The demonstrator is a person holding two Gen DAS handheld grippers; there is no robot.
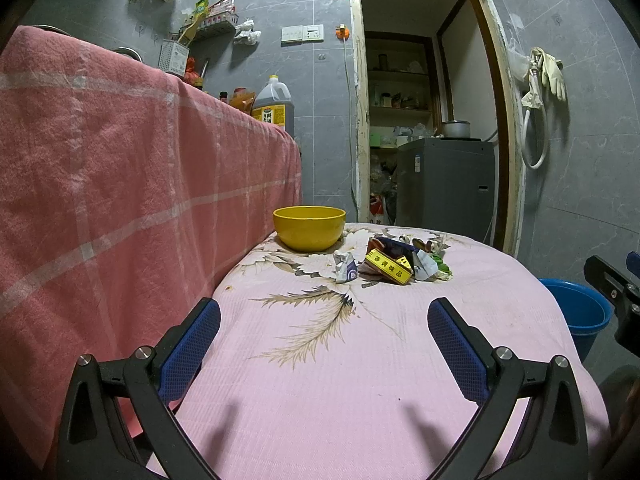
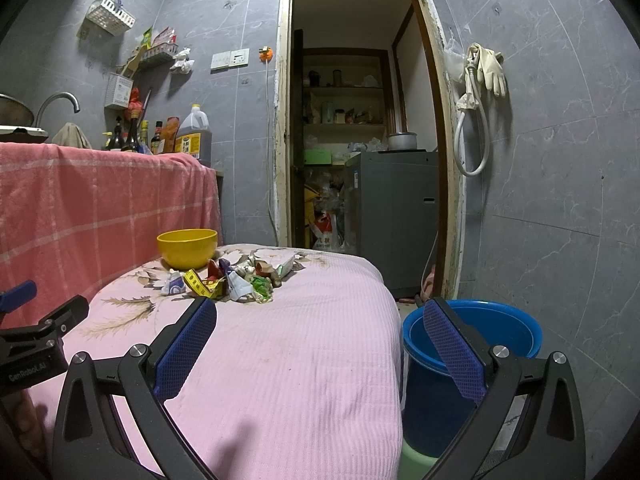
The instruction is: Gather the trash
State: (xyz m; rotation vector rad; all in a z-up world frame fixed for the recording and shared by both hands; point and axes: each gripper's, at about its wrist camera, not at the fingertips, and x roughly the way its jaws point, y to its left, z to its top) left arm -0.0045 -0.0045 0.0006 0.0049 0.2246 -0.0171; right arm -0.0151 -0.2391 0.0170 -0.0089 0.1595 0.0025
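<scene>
1. Trash pile [image 1: 404, 262] sits on the pink floral cloth [image 1: 360, 360] in the middle of the left wrist frame, just right of and slightly nearer than the yellow bowl [image 1: 309, 227]; in the right wrist frame the same heap [image 2: 228, 280] lies left of centre, just below the bowl [image 2: 187, 248].
2. Writing: a yellow carton strip [image 1: 390, 267] in the pile carries dark Chinese characters, too small to read with confidence. The oil jug [image 1: 273, 104] at upper left centre has a yellow label with print I cannot read. On the black body of the other tool at the lower left edge of the right wrist frame, white letters read roughly "GenRobot.AI".
3. Left gripper [image 1: 324, 318]: blue-padded fingers spread wide, holding nothing, touching nothing, hovering over the cloth well short of the pile.
4. Right gripper [image 2: 320, 318]: fingers equally wide apart and empty; the left pad overlaps the near edge of the pile in the picture, the right pad overlaps the blue bucket [image 2: 516, 328] at lower right, beside the table edge.
5. The trash looks like crumpled wrappers and torn cartons: white paper scraps, red and dark blue packaging, a green bit on the right side, all bunched together in one loose heap.
</scene>
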